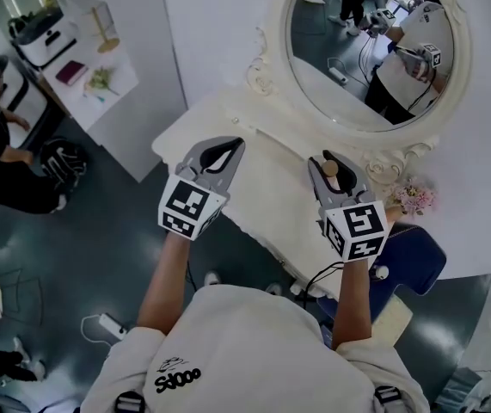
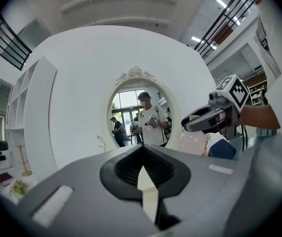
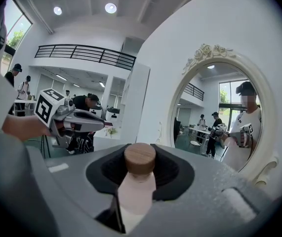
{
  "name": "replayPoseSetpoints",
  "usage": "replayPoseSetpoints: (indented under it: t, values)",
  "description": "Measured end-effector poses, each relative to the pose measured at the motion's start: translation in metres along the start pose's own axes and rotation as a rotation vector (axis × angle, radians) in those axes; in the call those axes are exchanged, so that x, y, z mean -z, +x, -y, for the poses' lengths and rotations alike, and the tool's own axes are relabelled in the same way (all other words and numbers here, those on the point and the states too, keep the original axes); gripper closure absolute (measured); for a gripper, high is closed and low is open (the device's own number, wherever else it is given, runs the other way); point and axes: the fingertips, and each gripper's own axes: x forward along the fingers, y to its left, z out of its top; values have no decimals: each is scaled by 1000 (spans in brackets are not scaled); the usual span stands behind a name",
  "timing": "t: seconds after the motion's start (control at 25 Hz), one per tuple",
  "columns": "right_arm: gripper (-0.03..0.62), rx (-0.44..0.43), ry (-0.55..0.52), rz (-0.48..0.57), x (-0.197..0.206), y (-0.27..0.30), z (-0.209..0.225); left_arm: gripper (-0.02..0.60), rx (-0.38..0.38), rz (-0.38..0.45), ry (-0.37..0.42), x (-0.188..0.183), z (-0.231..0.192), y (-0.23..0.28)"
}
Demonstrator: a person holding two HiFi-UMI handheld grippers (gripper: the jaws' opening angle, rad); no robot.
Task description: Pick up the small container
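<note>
Right gripper (image 1: pixel 328 158): fingers partly apart, clamped on the small container (image 3: pixel 137 184), its wooden cap poking up between them, over the white desk (image 1: pixel 266 192). Left gripper (image 1: pixel 226 149): fingers pressed together, nothing in them.

From the head camera we look steeply down on the white table (image 1: pixel 266 175) and the round mirror in its cream carved frame (image 1: pixel 374 50). Each gripper camera sits close behind its own jaws. The one on the left gripper (image 1: pixel 230 147) faces the mirror. The one on the right gripper (image 1: pixel 329 162) looks further left. Each sees the other gripper. We see the mirror in all three.
</note>
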Motion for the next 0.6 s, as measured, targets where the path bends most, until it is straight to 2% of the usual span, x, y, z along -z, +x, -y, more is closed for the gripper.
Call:
replayPoseSetpoints:
  t: [0.6]
  values:
    - [477,4,11,-8,4,-2,-2,565,13,-16,-22,8,6,-4]
